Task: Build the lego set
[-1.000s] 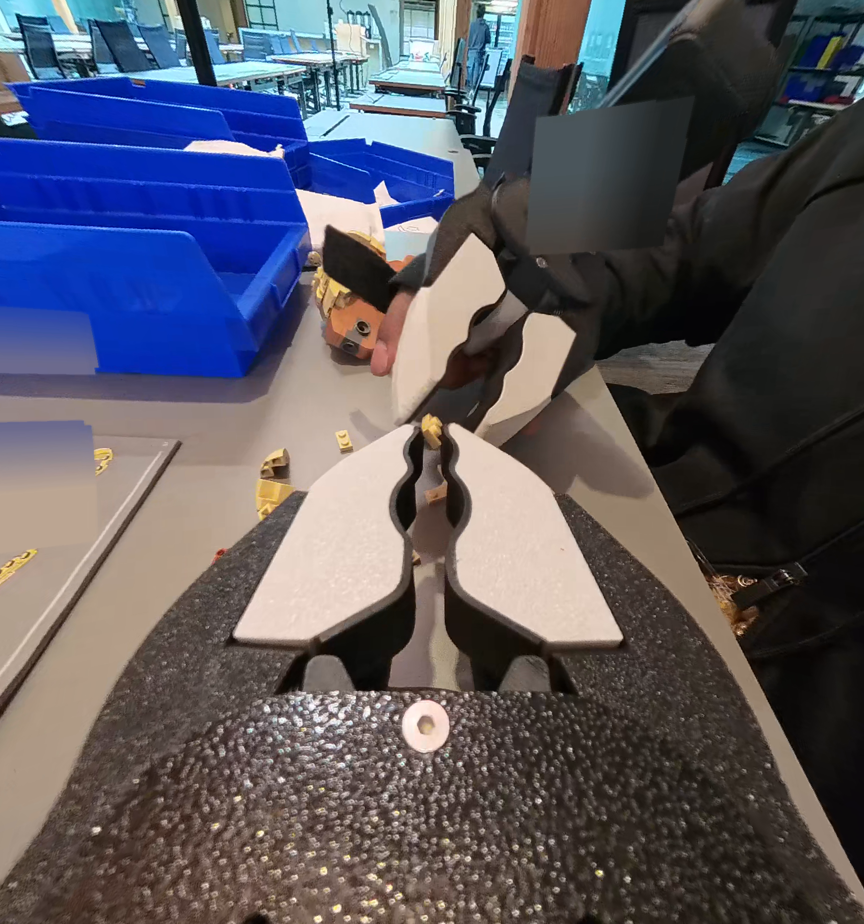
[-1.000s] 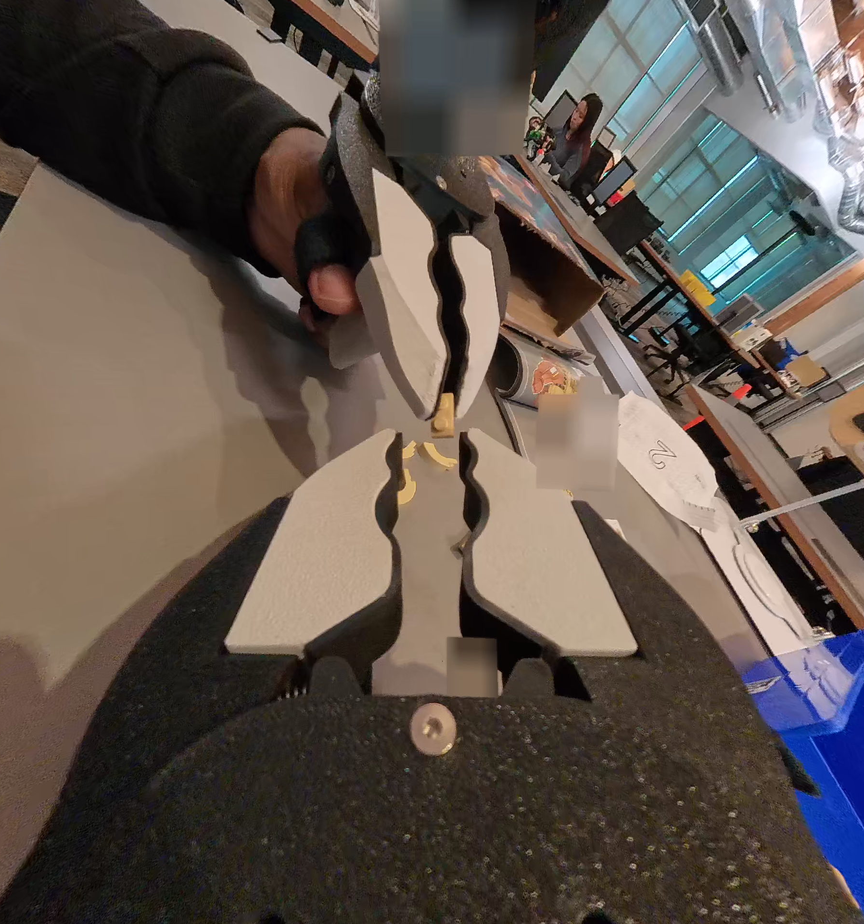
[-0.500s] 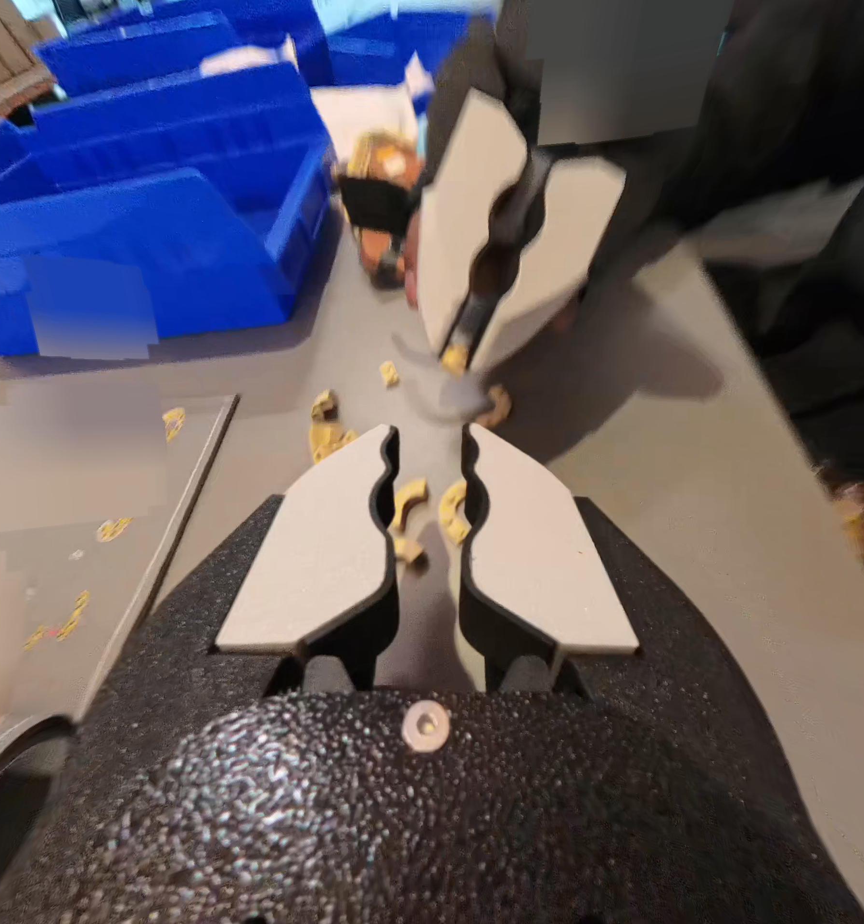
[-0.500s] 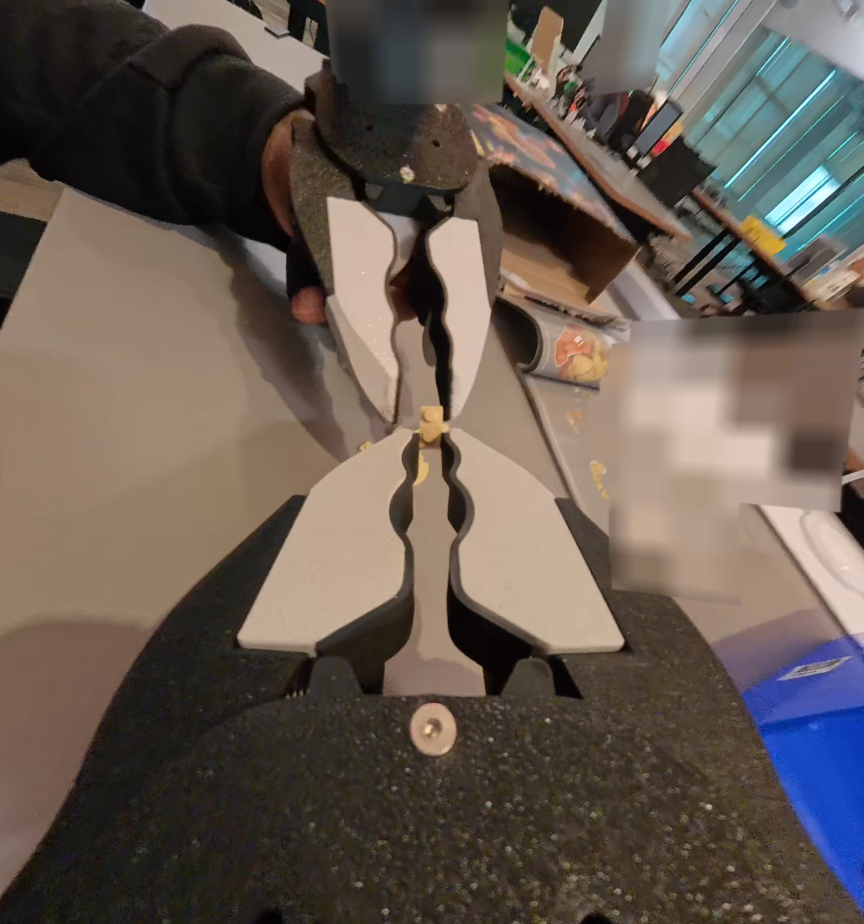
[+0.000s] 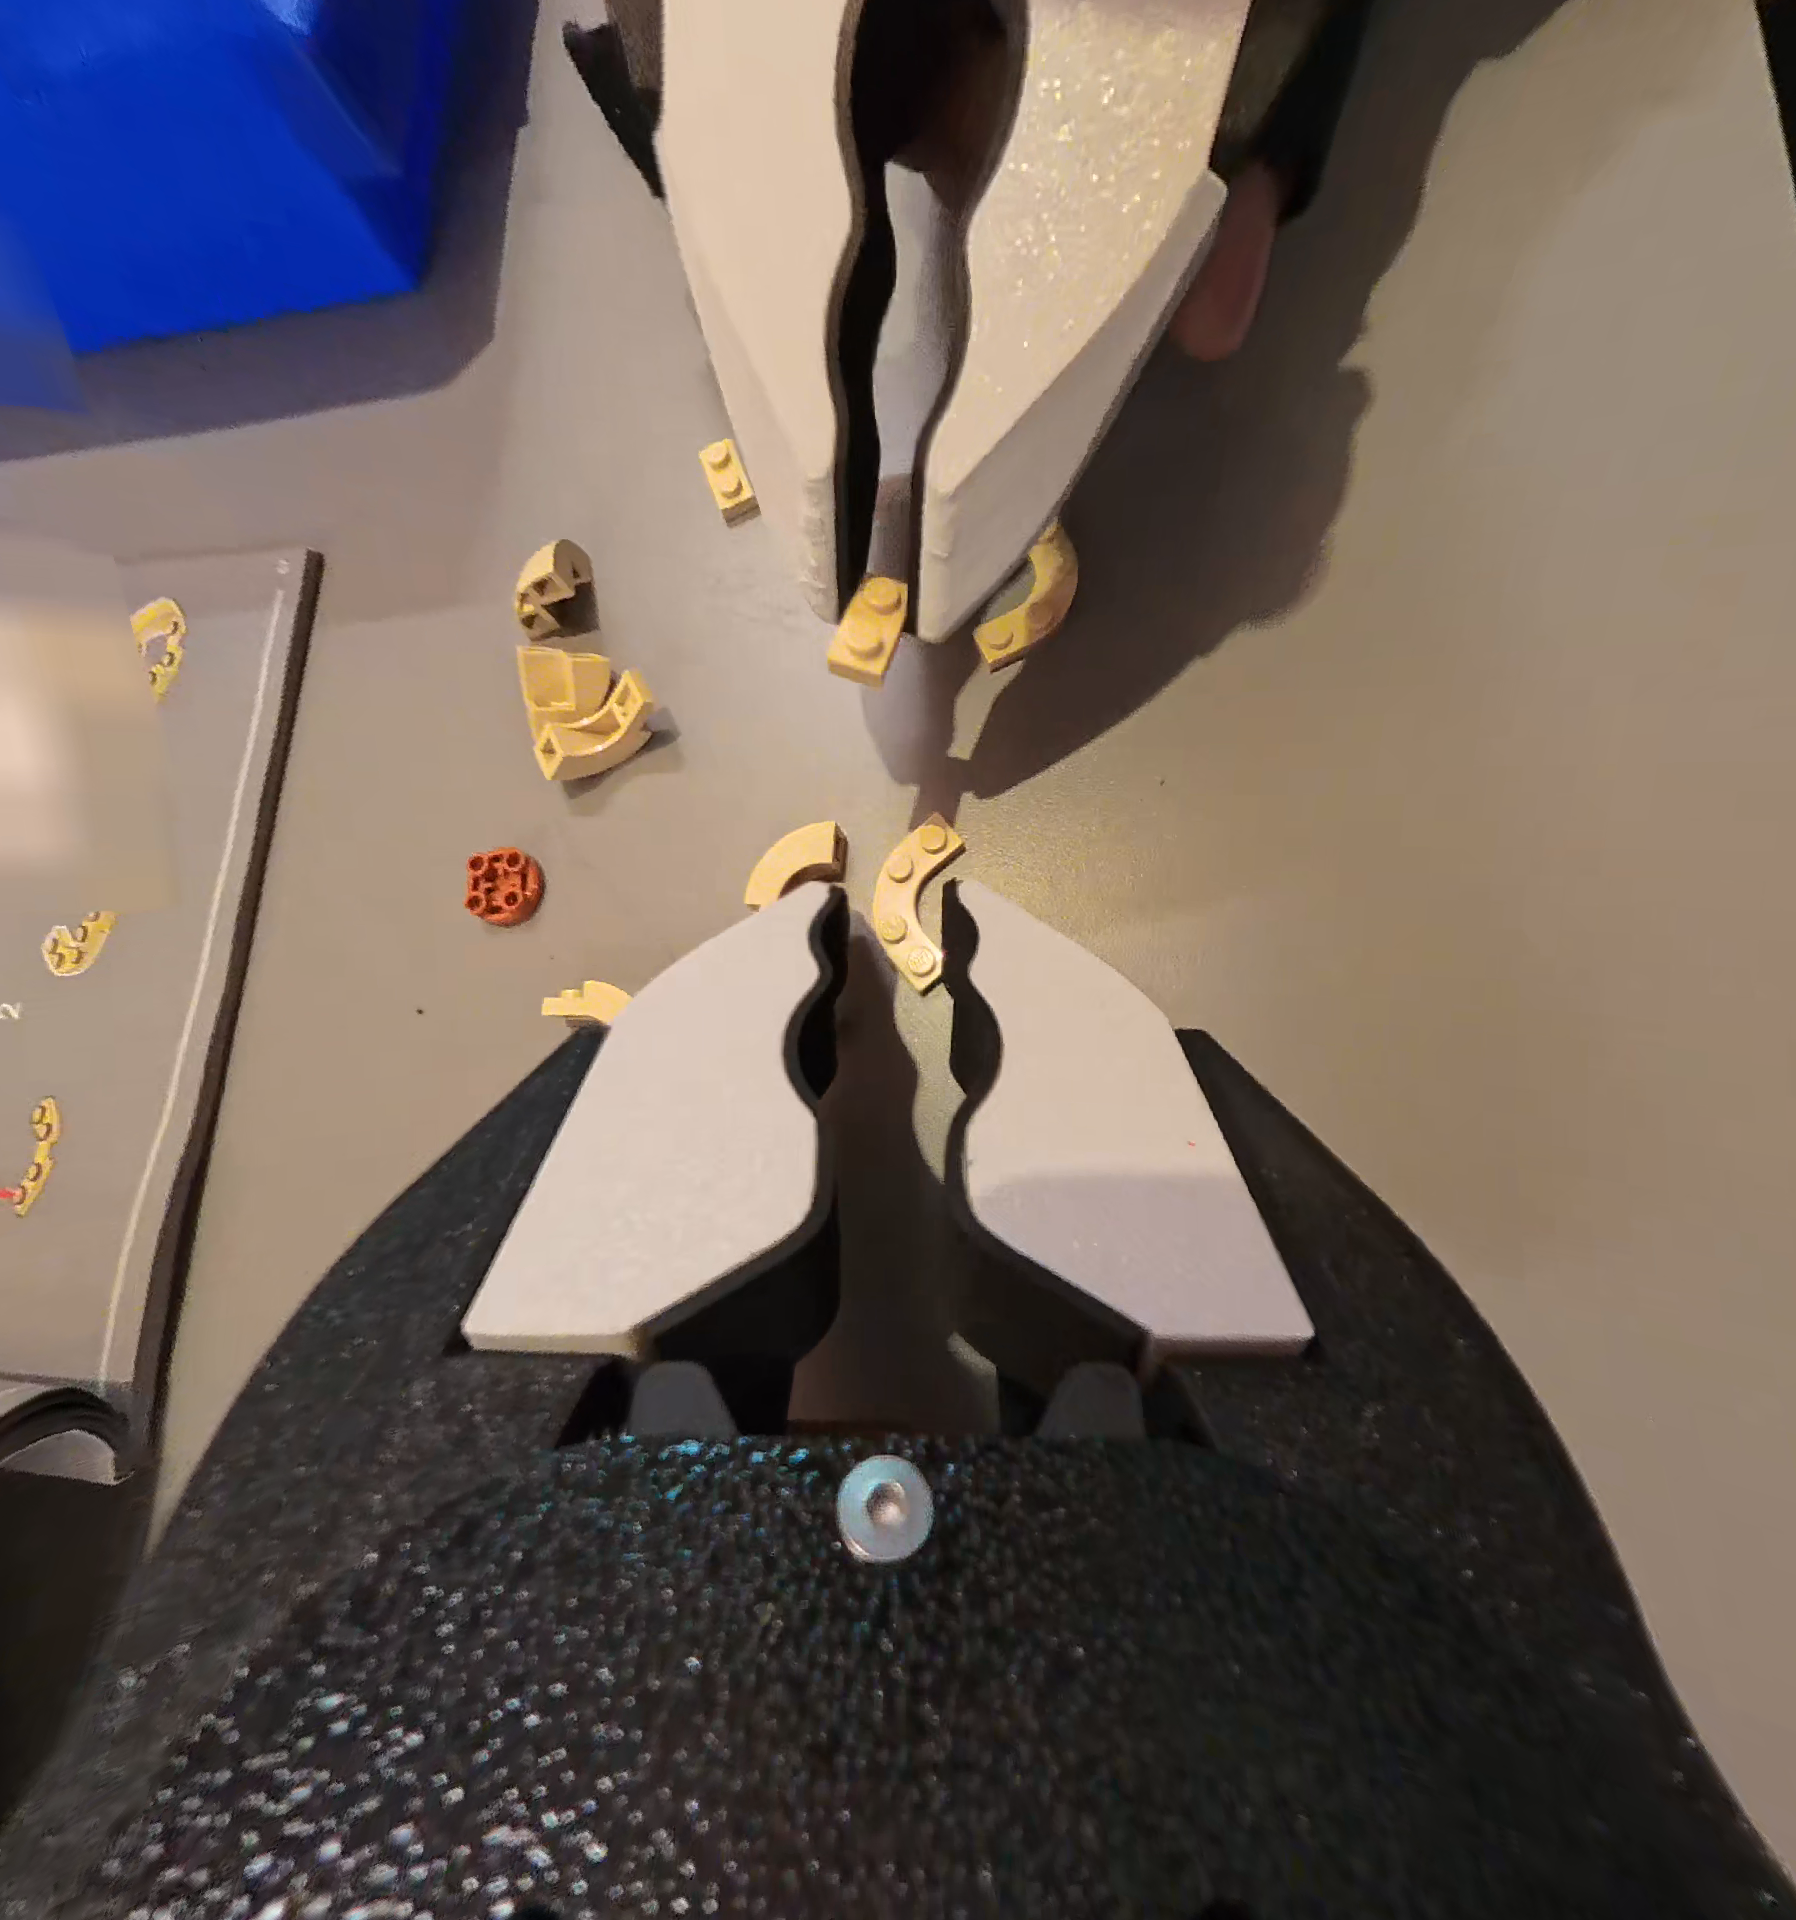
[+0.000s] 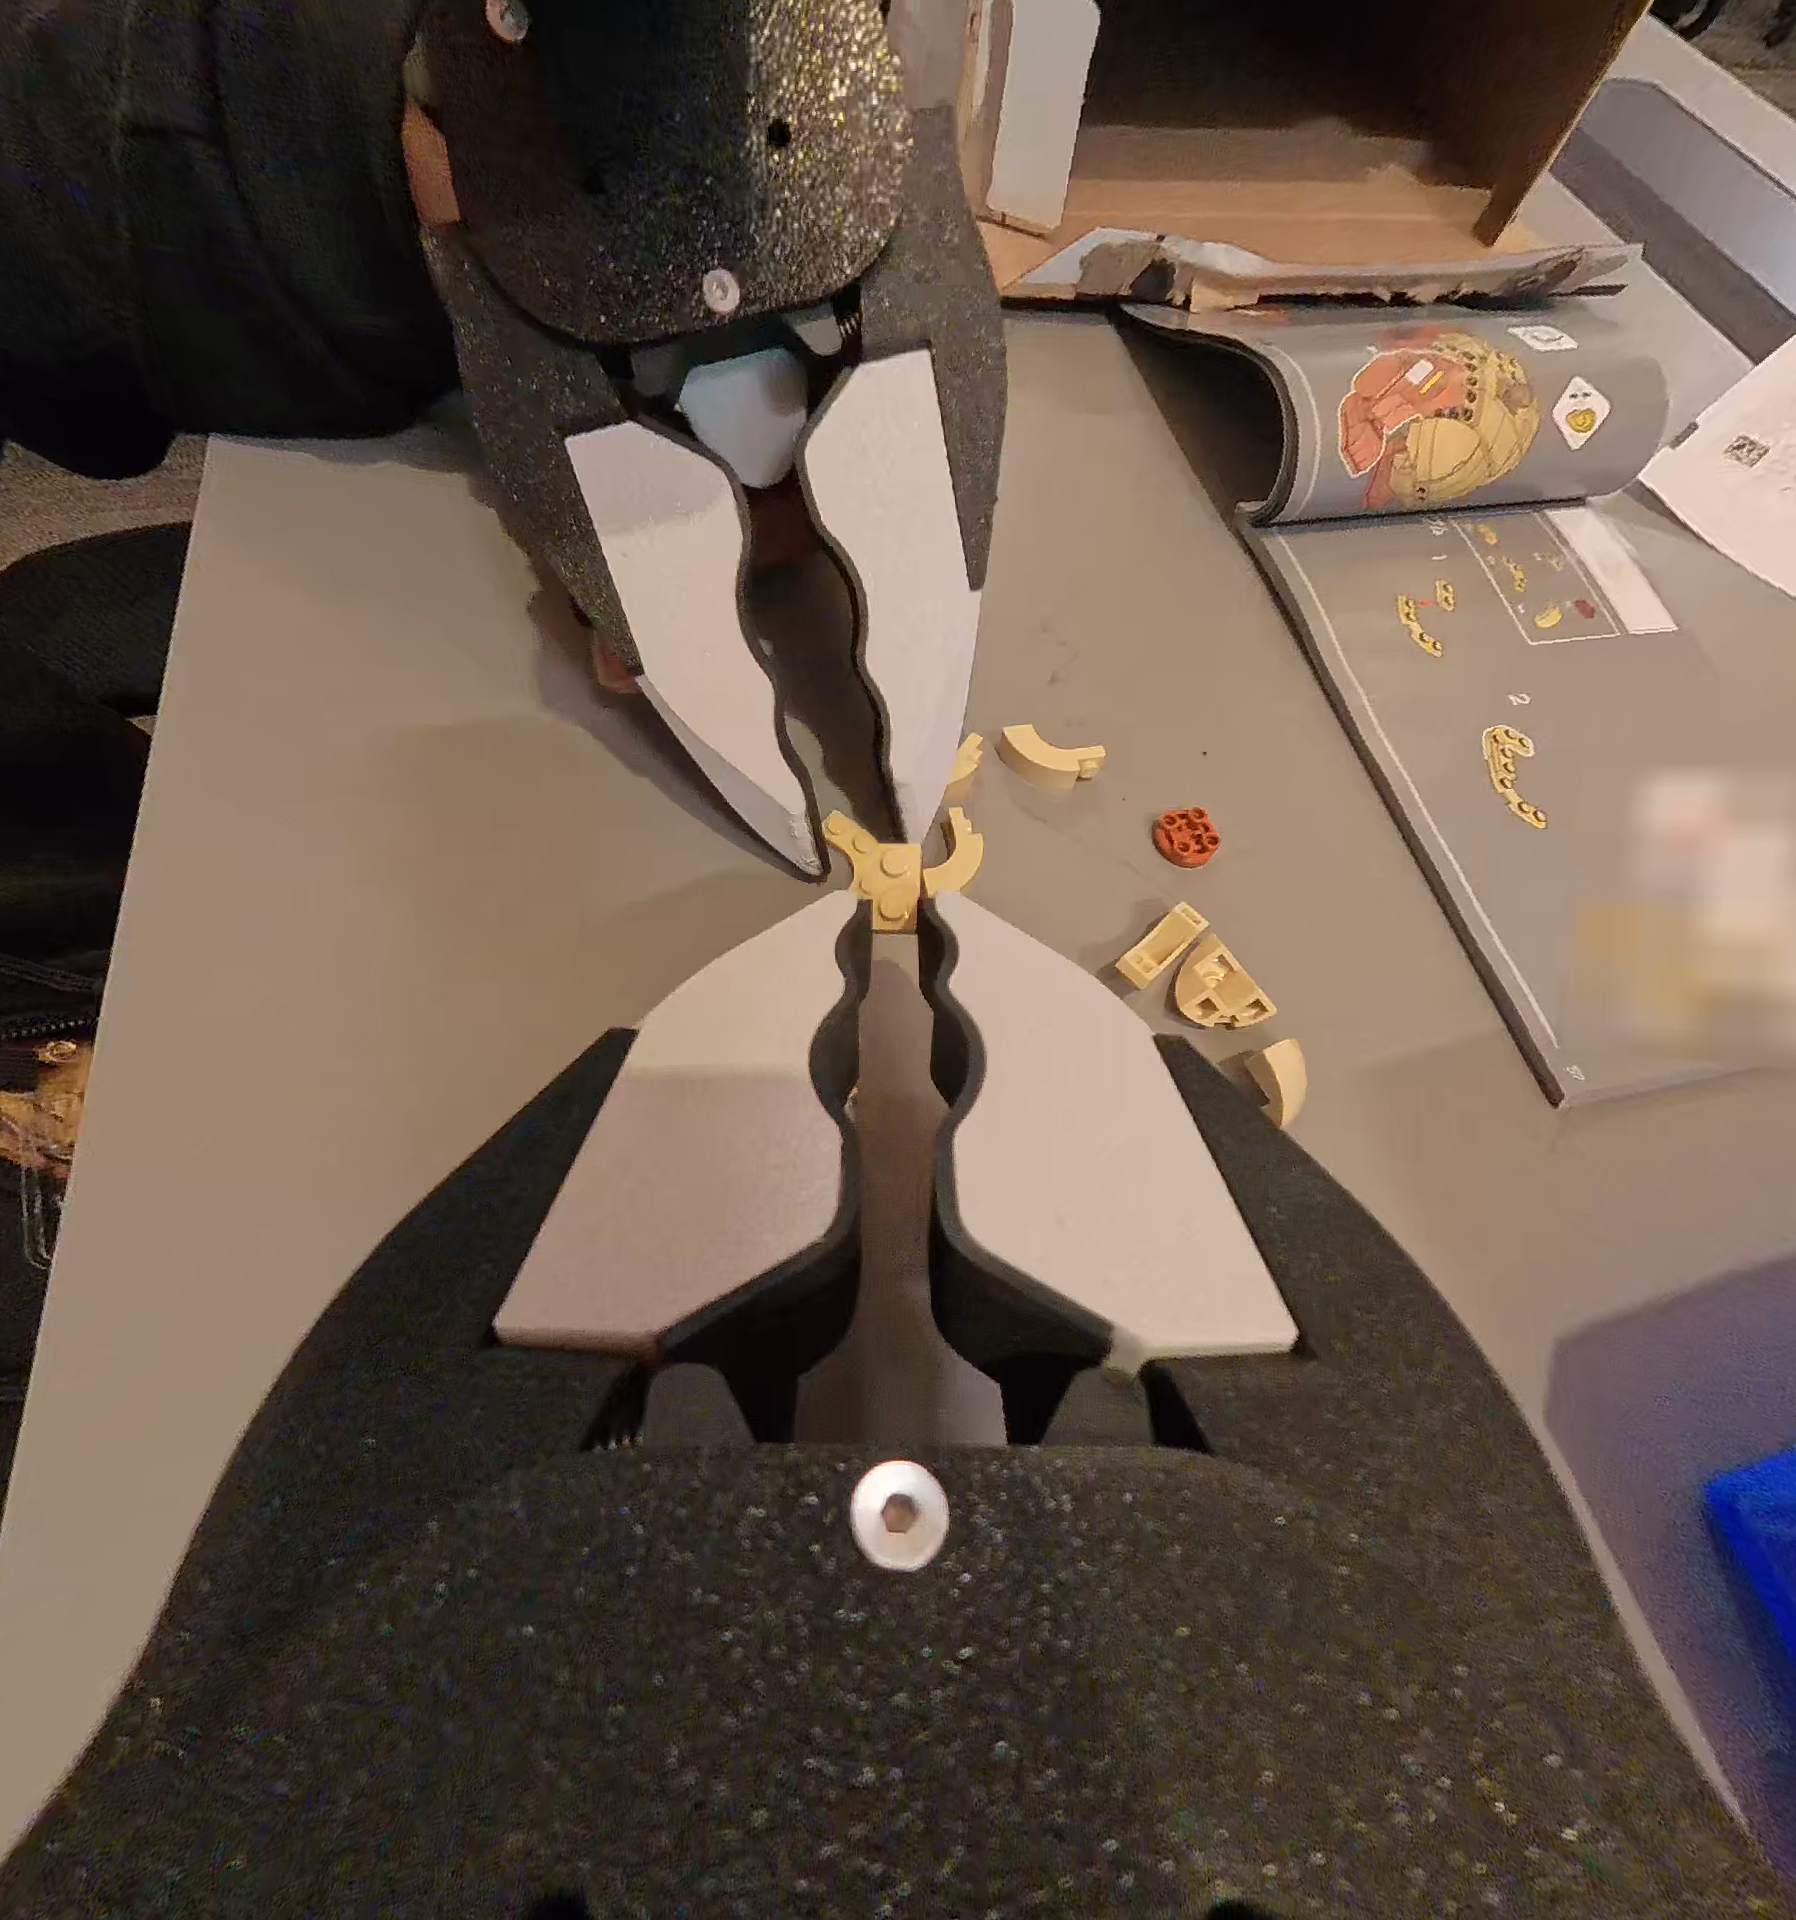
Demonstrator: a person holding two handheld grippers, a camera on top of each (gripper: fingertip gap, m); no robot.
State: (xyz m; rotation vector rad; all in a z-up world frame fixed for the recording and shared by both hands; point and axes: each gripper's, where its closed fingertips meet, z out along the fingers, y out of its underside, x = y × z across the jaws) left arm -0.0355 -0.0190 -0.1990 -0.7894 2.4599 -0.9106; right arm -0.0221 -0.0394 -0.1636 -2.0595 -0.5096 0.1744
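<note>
In the right wrist view my right gripper [image 6: 894,920] is shut on a small tan two-stud plate [image 6: 894,891], gripped at its near end. In the left wrist view that gripper [image 5: 886,613] holds the plate [image 5: 870,634] just above the grey table [image 5: 1393,935]. My left gripper [image 5: 892,899] is open and low over the table. A curved tan studded plate [image 5: 909,914] lies between its fingertips, close to the right finger [image 5: 1029,1039] and apart from the left one. The right wrist view shows the left gripper [image 6: 858,842] tip to tip with mine, over that curved plate [image 6: 844,836].
Loose tan pieces [image 5: 577,707] and a red round brick [image 5: 502,886] lie left of the grippers. An open instruction booklet [image 5: 94,935] lies at the left and a blue bin [image 5: 198,156] at the far left. A cardboard box [image 6: 1289,156] stands behind the booklet [image 6: 1496,727]. About 7 cm separates my left fingertips from the red round brick [image 5: 502,886]. My right wrist view [image 6: 1186,833] looks at it from another angle.
The small tan plate passed from my left gripper to my right: left opened, right shut on it. Both grippers dropped to the table, and the left jaws narrowed around the curved plate.
</note>
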